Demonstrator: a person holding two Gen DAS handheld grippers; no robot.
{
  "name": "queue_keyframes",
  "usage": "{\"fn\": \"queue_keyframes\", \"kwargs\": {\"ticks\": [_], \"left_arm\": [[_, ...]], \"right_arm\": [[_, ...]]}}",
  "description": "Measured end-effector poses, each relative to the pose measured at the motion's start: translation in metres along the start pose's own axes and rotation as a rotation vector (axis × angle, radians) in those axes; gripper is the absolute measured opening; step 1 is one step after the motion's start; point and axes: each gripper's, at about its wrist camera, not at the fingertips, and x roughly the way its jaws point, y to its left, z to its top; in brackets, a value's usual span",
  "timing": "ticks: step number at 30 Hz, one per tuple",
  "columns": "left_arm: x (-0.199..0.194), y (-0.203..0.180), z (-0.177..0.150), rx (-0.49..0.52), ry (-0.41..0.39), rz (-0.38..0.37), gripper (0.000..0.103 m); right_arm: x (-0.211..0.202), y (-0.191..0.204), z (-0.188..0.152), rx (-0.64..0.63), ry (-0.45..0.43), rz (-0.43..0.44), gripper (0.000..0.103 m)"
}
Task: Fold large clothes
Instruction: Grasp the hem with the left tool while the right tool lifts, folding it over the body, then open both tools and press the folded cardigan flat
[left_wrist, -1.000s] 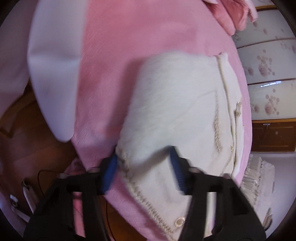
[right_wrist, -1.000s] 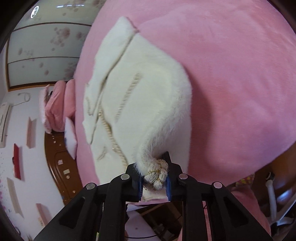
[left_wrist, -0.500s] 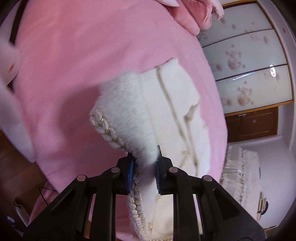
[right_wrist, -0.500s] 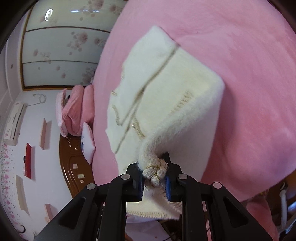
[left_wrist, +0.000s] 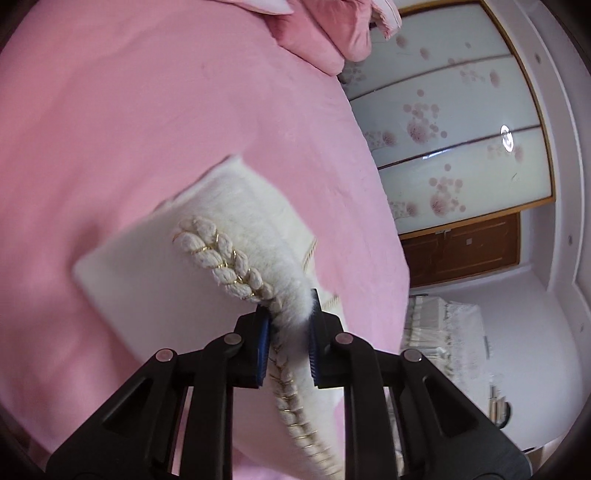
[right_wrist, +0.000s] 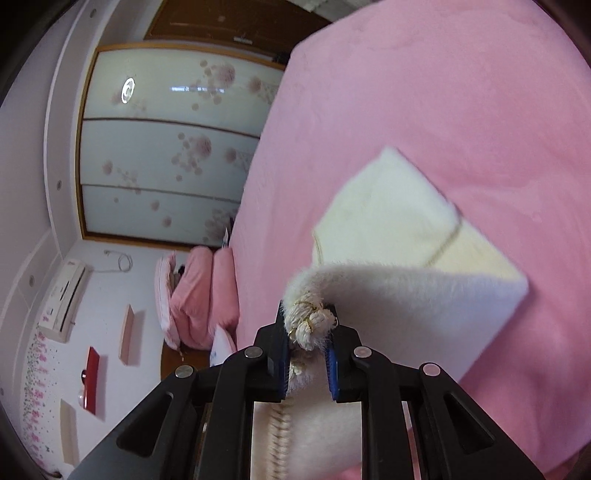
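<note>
Now both tongs (left_wrist: 287, 326) (right_wrist: 307, 338) pinch the white garment's (left_wrist: 155, 280) braided edge.

One white fuzzy garment (left_wrist: 207, 273), one pink bedspread (left_wrist: 147, 110), two grippers (left_wrist: 288, 332), three wardrobe panels (right_wrist: 166, 155)

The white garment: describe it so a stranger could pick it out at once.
Start at the big pink bed that fills most of both views. On it lies a fluffy white garment, its near edge lifted off the cover. Its cream braided trim with gold thread sets it apart from the plain pink pillows at the head.
</note>
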Motion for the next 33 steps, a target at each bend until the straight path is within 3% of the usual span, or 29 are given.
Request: {"fn": "queue_keyframes", "kwargs": {"ticks": [5,11,13,14,15,16,17,18,20,26,29,31,33], "left_arm": [[0.068,-0.045,0.051,0.062,0.061,0.015,0.014],[0.158,-0.093,0.099,0.154,0.158,0.159,0.017],[0.167,-0.096,0.101,0.177,0.159,0.189,0.018],[0.168,-0.103,0.106,0.207,0.139,0.18,0.021],[0.169,-0.11,0.107,0.252,0.137,0.18,0.035],[0.161,-0.108,0.1,0.294,0.147,0.197,0.057],[0.161,-0.11,0.101,0.322,0.15,0.207,0.065],[0.16,-0.114,0.101,0.345,0.149,0.203,0.067],[0.162,-0.118,0.102,0.359,0.174,0.204,0.067],[0.154,-0.093,0.058,0.393,0.291,0.25,0.067],[0.146,-0.061,0.006,0.435,0.353,0.297,0.063],[0.14,-0.041,-0.032,0.456,0.397,0.337,0.051],[0.142,-0.029,-0.061,0.458,0.453,0.373,0.047]], "right_arm": [[0.036,0.02,0.044,-0.018,-0.099,-0.018,0.015],[0.106,0.043,0.082,-0.072,-0.181,-0.163,0.016],[0.133,0.048,0.092,-0.063,-0.188,-0.205,0.022],[0.144,0.052,0.095,-0.066,-0.189,-0.213,0.022],[0.149,0.055,0.096,-0.076,-0.187,-0.216,0.027],[0.155,0.06,0.096,-0.093,-0.182,-0.22,0.035],[0.159,0.065,0.096,-0.113,-0.176,-0.221,0.042],[0.159,0.069,0.094,-0.127,-0.172,-0.225,0.053],[0.161,0.077,0.092,-0.151,-0.164,-0.232,0.057],[0.179,0.077,0.069,-0.182,-0.059,-0.299,0.057],[0.194,0.052,0.032,-0.148,0.065,-0.348,0.057],[0.206,0.043,0.006,-0.158,0.146,-0.371,0.045],[0.214,0.039,-0.019,-0.192,0.222,-0.391,0.031]]}}
